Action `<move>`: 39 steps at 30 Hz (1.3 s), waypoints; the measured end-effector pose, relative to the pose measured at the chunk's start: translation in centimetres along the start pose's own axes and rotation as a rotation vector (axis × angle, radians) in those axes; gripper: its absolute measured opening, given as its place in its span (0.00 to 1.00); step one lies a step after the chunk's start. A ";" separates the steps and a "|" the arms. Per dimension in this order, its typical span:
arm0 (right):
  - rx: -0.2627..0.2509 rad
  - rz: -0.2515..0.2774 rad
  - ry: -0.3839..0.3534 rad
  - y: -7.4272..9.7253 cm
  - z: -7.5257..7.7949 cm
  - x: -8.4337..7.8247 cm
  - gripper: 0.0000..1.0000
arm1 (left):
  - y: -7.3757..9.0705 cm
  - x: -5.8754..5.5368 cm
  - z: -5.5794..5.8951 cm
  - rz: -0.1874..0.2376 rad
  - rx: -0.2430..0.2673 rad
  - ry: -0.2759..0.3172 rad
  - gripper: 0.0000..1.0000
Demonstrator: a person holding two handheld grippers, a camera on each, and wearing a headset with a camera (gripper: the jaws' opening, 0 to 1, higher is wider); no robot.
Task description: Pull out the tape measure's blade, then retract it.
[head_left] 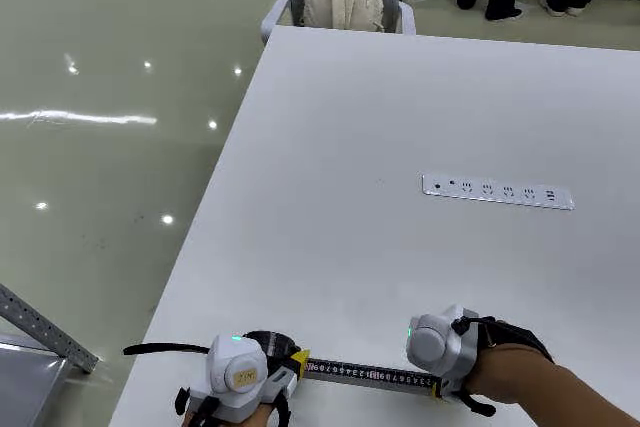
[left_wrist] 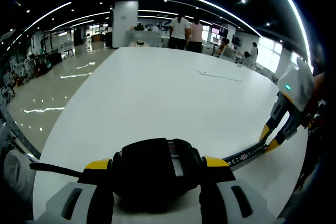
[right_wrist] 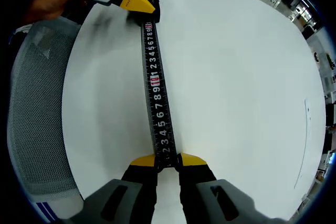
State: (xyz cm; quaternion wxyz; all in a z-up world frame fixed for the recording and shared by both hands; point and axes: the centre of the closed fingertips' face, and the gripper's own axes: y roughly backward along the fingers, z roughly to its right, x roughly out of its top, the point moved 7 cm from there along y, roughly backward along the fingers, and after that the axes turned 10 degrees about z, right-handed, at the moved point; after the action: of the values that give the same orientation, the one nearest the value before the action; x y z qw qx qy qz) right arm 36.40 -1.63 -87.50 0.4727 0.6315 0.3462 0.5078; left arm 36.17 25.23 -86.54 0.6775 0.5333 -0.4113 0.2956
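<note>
The left hand-held gripper (left_wrist: pixel 156 162) clamps the tape measure case (left_wrist: pixel 152 174) as anchor — the right hand-held gripper (right_wrist: pixel 168 160) pinches the blade (right_wrist: pixel 155 87) tip so it spans taut over the table (head_left: pixel 400 127).

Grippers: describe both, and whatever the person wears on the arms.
Both are rounded white housings with grey jaws ending in yellow tips. The left gripper carries a green light and a yellowish label on top. A black strap fastens the right gripper, and the forearm behind it is unsleeved.
</note>
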 end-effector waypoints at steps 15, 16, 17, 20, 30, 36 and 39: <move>-0.004 0.014 -0.003 -0.1 -0.2 0.7 0.15 | 0.0 0.0 0.0 -0.003 -0.001 0.002 0.63; -0.004 0.015 -0.003 -0.1 -0.2 0.7 0.15 | 0.0 0.0 0.0 -0.003 -0.001 0.002 0.63; -0.004 0.014 -0.003 -0.1 -0.2 0.8 0.15 | 0.0 0.0 0.0 -0.003 -0.001 0.002 0.63; -0.004 0.015 -0.003 -0.2 -0.2 0.8 0.15 | 0.0 0.0 0.0 -0.005 -0.001 0.003 0.63; -0.005 0.019 -0.005 -0.3 -0.2 1.1 0.15 | 0.0 0.0 0.0 -0.004 -0.001 0.003 0.63; -0.005 0.021 -0.005 -0.3 -0.3 1.2 0.15 | 0.0 0.1 0.1 -0.004 0.000 0.005 0.63; -0.004 0.022 -0.003 -0.5 -0.2 1.2 0.15 | 0.0 0.0 0.0 -0.002 0.000 0.004 0.63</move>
State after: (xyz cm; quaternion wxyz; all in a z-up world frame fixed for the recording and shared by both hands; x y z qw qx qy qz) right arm 36.49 -0.27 -87.58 0.4690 0.6351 0.3374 0.5127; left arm 36.17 25.18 -86.55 0.6788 0.5330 -0.4095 0.2958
